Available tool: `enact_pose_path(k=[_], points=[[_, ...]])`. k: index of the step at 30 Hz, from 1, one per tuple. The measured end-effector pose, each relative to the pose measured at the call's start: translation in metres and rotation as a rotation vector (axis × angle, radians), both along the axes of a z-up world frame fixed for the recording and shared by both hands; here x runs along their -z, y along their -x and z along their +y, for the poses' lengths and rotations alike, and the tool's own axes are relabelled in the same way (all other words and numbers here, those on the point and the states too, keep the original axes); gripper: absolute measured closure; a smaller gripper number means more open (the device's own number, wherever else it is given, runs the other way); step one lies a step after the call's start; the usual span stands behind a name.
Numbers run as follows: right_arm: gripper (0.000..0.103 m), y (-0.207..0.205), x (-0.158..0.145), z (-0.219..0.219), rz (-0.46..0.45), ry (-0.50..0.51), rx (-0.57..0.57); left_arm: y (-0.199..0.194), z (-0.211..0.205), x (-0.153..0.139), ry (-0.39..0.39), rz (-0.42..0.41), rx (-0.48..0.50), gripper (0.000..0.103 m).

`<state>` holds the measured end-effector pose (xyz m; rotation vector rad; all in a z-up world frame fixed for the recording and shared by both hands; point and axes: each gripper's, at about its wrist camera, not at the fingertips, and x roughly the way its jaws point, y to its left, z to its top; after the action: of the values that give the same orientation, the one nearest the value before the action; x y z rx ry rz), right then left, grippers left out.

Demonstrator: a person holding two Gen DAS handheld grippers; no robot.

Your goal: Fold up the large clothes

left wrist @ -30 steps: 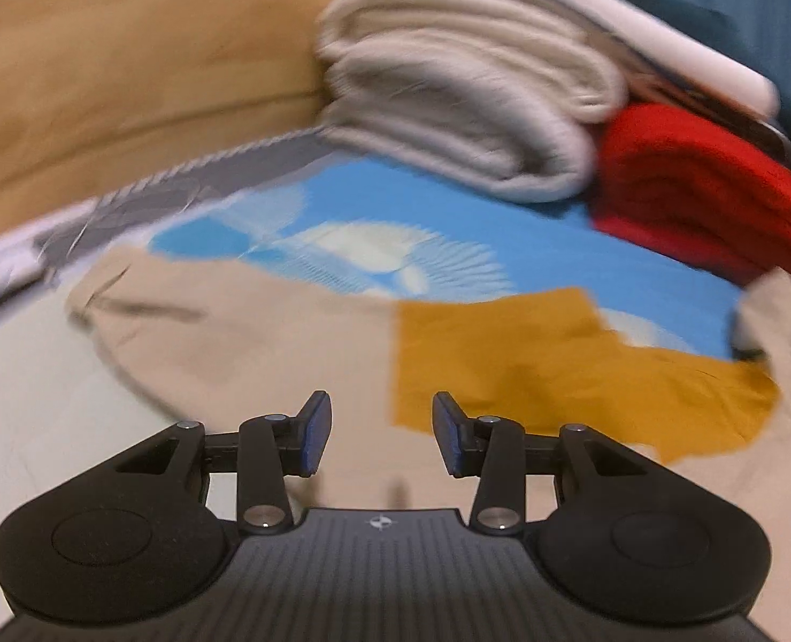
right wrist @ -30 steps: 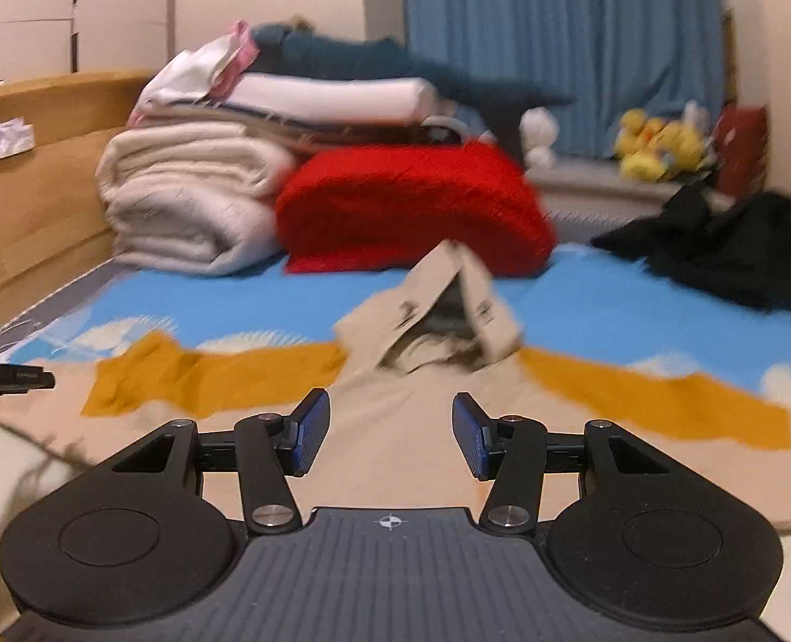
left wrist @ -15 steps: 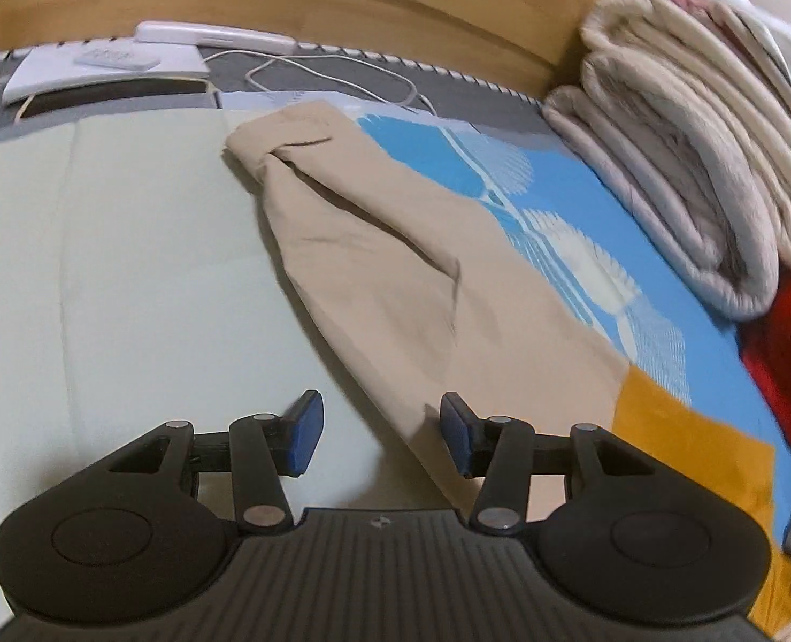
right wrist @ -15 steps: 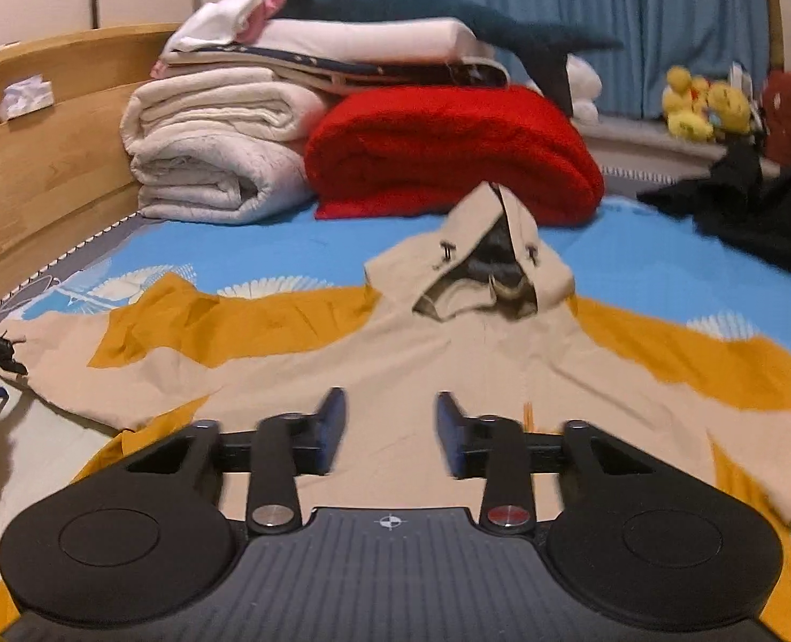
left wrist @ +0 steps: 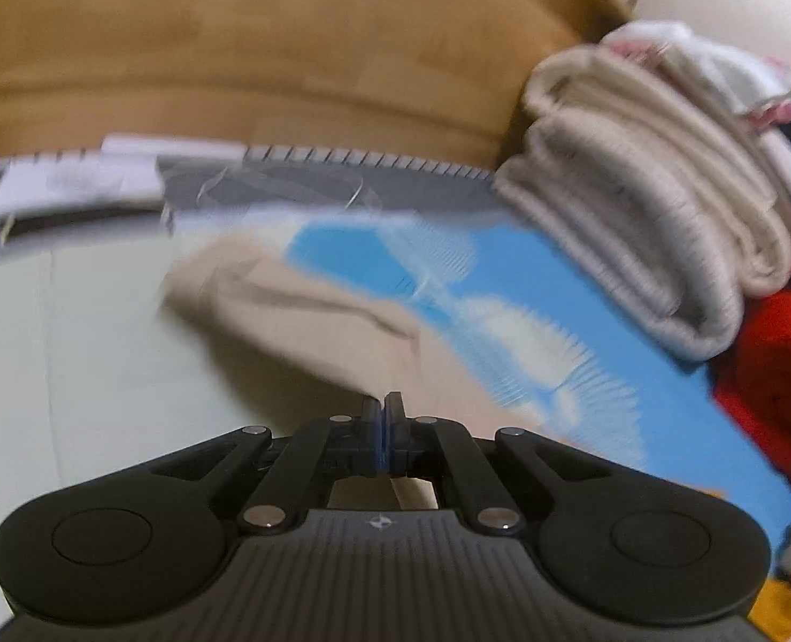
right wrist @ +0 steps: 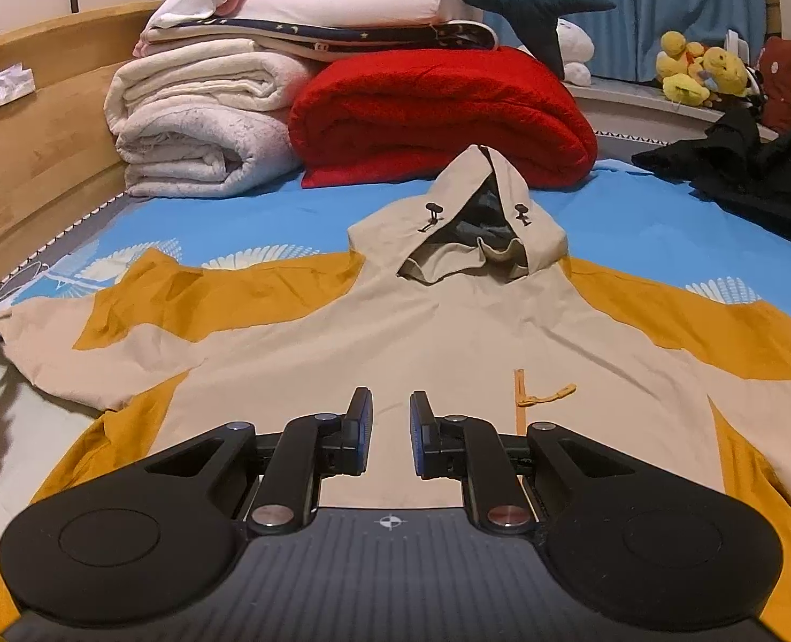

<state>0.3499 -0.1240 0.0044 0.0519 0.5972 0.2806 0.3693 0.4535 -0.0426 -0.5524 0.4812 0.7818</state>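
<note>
Left hand-held gripper [left wrist: 383,411] has snapped closed, empty; right [right wrist: 390,420] closing; hoodie [right wrist: 422,331] lies hood-away.

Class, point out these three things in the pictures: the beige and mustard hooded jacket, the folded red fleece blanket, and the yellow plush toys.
Beige and mustard hooded jacket [right wrist: 395,342]: right wrist view, on its beige chest.
Folded red fleece blanket [right wrist: 438,112]: right wrist view, on its top fold.
Yellow plush toys [right wrist: 703,72]: right wrist view, on the middle of the group.

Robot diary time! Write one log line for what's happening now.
stage: fold not begun | beige-and-mustard hooded jacket: spread flat on blue bedsheet | left claw: shut over sleeve | right claw: closing, empty
</note>
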Motion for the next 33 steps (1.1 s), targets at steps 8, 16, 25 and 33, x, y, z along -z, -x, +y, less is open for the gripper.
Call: enact_pose_path(k=[8, 16, 25, 33], points=[[0.088, 0.004, -0.017, -0.016, -0.024, -0.037, 0.039, 0.012, -0.096, -0.093, -0.008, -0.023, 0.099, 0.103], [0.088, 0.008, -0.03, -0.048, -0.022, -0.085, 0.101, -0.002, -0.25, -0.103, -0.287, -0.06, 0.408, 0.103], [0.087, -0.004, -0.017, -0.073, 0.051, -0.092, 0.201, -0.034, -0.455, -0.035, -0.157, 0.085, 1.284, 0.088], [0.086, -0.022, 0.001, -0.084, 0.123, -0.126, 0.28, -0.075, -0.404, -0.029, -0.013, 0.1, 1.097, 0.054]])
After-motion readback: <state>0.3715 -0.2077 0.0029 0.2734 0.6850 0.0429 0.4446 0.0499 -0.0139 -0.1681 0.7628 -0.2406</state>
